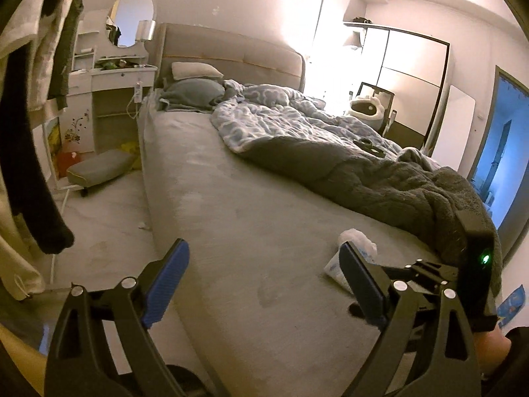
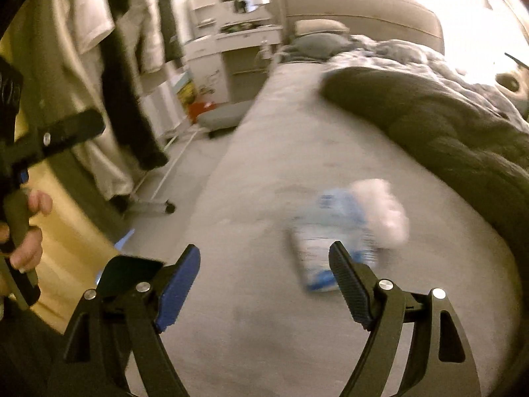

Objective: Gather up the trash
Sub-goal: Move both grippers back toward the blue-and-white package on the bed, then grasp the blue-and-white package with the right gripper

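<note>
On the grey bed sheet [image 1: 251,218] lies a blue-and-white plastic packet [image 2: 317,258] with a crumpled white wad [image 2: 383,211] touching its far side. In the left wrist view the same trash [image 1: 358,248] sits just behind my right-hand blue pad [image 1: 360,284]. My left gripper [image 1: 264,254] is open above the sheet with nothing between its fingers. My right gripper [image 2: 264,254] is open too; its right fingertip overlaps the packet's near edge, which lies outside the gap. That view is blurred.
A dark grey blanket [image 1: 413,192] and blue patterned duvet [image 1: 274,115] cover the bed's right side. Hanging clothes [image 2: 99,49] on a wheeled rack stand left. A small white scrap [image 1: 144,226] lies on the floor beside the bed. A stool [image 1: 99,165] and white dresser [image 1: 109,76] are beyond.
</note>
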`<state>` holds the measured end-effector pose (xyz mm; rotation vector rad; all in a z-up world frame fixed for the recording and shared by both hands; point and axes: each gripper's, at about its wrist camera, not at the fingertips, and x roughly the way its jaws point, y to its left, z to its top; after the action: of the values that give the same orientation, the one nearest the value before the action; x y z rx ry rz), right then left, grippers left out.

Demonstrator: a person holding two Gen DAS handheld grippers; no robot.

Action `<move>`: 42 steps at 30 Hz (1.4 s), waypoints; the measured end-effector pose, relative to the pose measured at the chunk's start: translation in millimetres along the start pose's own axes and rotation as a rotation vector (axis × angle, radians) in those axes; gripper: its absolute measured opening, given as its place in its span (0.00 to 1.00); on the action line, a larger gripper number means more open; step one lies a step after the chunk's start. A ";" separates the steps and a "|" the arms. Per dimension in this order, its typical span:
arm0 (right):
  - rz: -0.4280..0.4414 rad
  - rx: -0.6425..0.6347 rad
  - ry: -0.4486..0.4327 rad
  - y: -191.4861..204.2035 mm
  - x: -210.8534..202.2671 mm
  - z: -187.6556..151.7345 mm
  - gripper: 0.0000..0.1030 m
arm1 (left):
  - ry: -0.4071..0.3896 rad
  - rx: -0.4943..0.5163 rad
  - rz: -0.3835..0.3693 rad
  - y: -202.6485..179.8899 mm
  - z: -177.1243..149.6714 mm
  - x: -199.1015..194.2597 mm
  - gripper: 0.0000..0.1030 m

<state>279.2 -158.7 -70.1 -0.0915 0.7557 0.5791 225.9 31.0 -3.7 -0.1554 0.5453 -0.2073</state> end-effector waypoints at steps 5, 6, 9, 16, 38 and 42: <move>-0.029 0.104 -0.023 -35.6 -13.1 -4.8 0.79 | 0.015 -0.008 -0.031 -13.2 3.6 22.5 0.91; -0.029 0.126 -0.021 -42.2 -13.7 -6.5 0.79 | 0.019 -0.004 -0.036 -15.9 3.9 27.4 0.91; -0.012 0.210 -0.013 -56.1 -10.6 -11.2 0.79 | 0.032 0.008 -0.043 -23.7 5.1 41.9 0.91; 0.071 0.332 0.006 -62.3 6.2 -16.2 0.73 | 0.062 0.011 -0.068 -32.8 6.8 71.6 0.91; 0.101 0.190 0.028 -49.4 19.8 -11.5 0.11 | 0.127 0.039 -0.080 -43.1 2.8 108.9 0.91; 0.078 0.162 -0.021 -53.7 -3.0 -7.7 0.11 | 0.116 0.021 -0.083 -44.9 4.1 111.2 0.91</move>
<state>301.0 -207.3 -80.4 0.0939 0.7855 0.5904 314.1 -38.2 -46.5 -0.1458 0.6528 -0.3043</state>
